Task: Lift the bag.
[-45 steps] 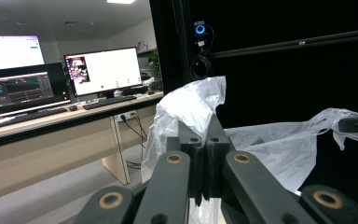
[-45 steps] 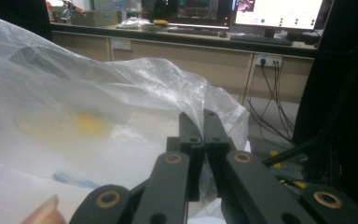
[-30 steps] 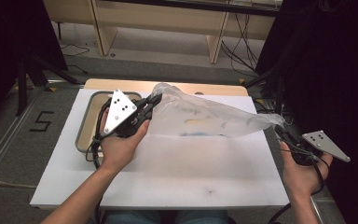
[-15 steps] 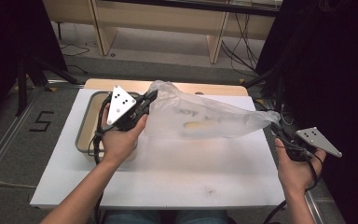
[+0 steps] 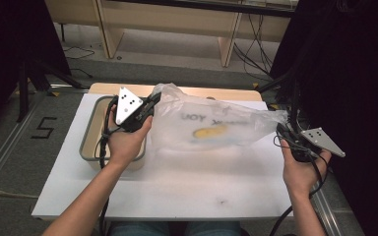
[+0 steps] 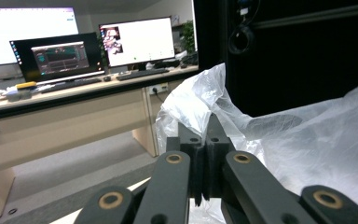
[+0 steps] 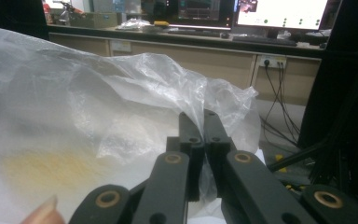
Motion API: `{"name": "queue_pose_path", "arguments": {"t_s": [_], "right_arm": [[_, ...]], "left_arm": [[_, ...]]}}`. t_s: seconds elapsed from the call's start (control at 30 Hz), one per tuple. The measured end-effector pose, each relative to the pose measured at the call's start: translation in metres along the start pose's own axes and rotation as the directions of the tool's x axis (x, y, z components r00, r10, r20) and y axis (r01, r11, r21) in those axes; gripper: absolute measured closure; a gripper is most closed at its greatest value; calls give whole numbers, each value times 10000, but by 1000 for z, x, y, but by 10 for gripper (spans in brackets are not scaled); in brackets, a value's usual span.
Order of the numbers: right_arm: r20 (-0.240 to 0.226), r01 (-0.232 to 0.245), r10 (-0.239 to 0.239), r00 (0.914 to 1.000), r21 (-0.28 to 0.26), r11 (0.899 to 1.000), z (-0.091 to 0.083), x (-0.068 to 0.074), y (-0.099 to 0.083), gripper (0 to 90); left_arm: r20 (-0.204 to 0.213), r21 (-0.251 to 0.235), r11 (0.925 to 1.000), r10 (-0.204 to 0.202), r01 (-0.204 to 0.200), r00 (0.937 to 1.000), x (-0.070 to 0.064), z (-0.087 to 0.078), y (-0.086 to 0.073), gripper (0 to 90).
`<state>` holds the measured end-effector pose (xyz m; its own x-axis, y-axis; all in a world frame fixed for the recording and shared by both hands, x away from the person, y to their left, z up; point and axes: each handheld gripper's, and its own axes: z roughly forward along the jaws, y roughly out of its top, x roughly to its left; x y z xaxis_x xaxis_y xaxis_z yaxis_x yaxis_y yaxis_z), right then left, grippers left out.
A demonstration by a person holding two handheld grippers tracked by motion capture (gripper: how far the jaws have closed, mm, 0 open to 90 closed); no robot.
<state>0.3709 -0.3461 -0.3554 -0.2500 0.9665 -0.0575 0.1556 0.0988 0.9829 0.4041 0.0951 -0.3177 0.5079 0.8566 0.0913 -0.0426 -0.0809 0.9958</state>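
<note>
Clear plastic bag (image 5: 216,127) stretched above the far half of the bench (image 5: 177,182), between far-left tray (image 5: 89,142) and right edge; yellow item (image 5: 209,132) faintly visible inside. Thin, limp, light, probably slippery film, easily torn if over-tensioned; best gripped at bunched corners. Left tool (image 5: 151,104) closed tight on the bag's gathered left end, jaws pinching film in the left gripper view (image 6: 204,140). Right tool (image 5: 281,129) likewise closed on the crumpled right end (image 7: 200,130). Both hands well apart, bag taut between.
</note>
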Motion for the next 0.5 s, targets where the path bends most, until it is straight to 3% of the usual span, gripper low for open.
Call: {"name": "queue_pose_path", "arguments": {"t_s": [0.5], "right_arm": [[-4,72,-72,10000,248,9997,27,8,-5,897]], "left_arm": [[-271,624,9980,-43,60,9996,8,16,-18,890]]}}
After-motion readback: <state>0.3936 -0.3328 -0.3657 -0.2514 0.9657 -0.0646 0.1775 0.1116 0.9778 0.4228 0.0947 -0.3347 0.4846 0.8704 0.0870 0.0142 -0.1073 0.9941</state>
